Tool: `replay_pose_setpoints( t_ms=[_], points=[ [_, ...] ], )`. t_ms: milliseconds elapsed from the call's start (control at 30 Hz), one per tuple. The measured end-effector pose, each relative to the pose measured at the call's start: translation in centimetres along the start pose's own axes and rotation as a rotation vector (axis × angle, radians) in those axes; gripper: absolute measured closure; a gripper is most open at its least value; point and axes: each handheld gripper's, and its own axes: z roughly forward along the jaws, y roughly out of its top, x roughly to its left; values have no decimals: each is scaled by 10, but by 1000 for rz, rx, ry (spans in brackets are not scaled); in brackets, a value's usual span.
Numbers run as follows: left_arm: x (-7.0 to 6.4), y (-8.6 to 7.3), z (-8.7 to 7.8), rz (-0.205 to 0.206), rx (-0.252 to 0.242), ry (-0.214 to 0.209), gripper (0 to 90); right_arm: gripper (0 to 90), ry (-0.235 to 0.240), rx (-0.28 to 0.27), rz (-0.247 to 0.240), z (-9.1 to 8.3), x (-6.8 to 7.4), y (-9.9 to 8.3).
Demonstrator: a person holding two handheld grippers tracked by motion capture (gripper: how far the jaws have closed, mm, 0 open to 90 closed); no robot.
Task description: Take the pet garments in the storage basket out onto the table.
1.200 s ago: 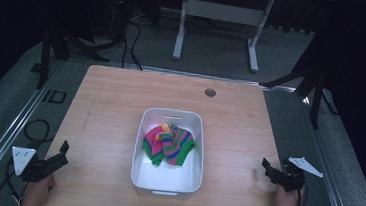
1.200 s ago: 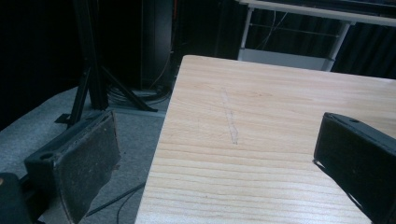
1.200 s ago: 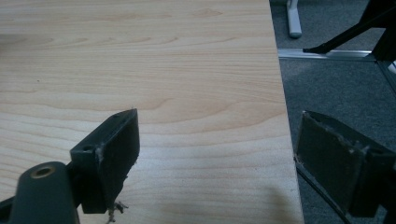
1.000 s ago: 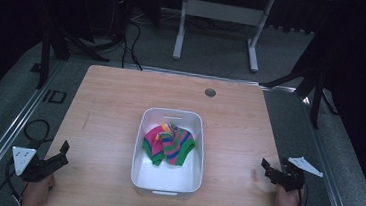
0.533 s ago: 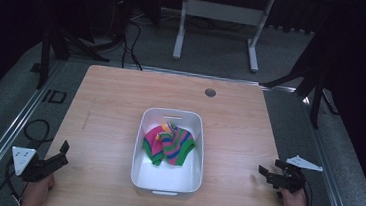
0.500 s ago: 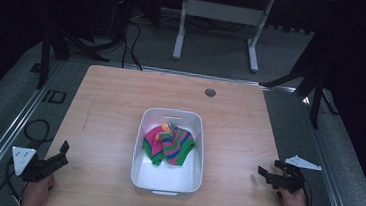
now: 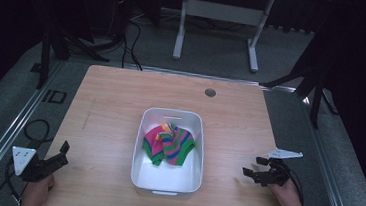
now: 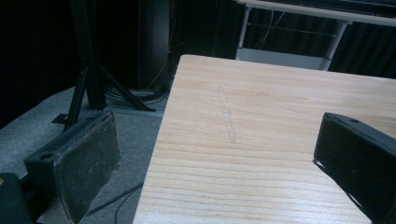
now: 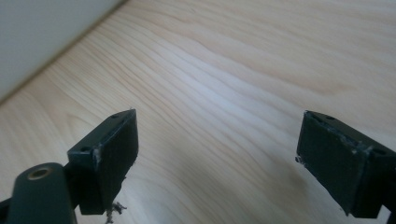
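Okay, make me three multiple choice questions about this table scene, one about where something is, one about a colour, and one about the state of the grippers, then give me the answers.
1. Where does the striped cloth lie?
A. Inside the white bin
B. On the bare table beside the bin
C. Between the right gripper's jaws

2. What colour is the bin?
A. Blue
B. White
C. Black

3. How do the jaws of the two grippers stand?
A. Both shut on the cloth
B. Left open, right shut
C. Both open and empty

Answers:
1. A: in the high view the cloth sits within the bin's walls, towards its far half.
2. B: its rim and floor show white against the wooden table.
3. C: the left gripper and the right gripper each show wide-apart jaws with only table wood between them.
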Motion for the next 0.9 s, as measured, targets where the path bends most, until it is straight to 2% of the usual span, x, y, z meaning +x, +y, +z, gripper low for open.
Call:
replay_pose_setpoints(
  t_ms=[67, 133, 367, 533, 800, 900],
  points=[
    [0, 0, 0, 3, 0, 1, 9, 138, 23, 9, -26, 2, 4, 7],
    [-1, 0, 0, 5, 0, 0, 9, 139, 26, 15, -67, 3, 9, 13],
    [-2, 0, 0, 18, 5, 1, 9, 139, 95, -8, -111, 7, 26, 40],
    [-1, 0, 0, 9, 3, -1, 9, 151, 98, -9, -141, 9, 36, 57],
    [-1, 0, 0, 8, 4, -2, 9, 132, 143, -10, -194, 16, 56, 83],
    [-1, 0, 0, 8, 3, -3, 9, 132, 135, -2, -219, 20, 63, 93]
  ],
)
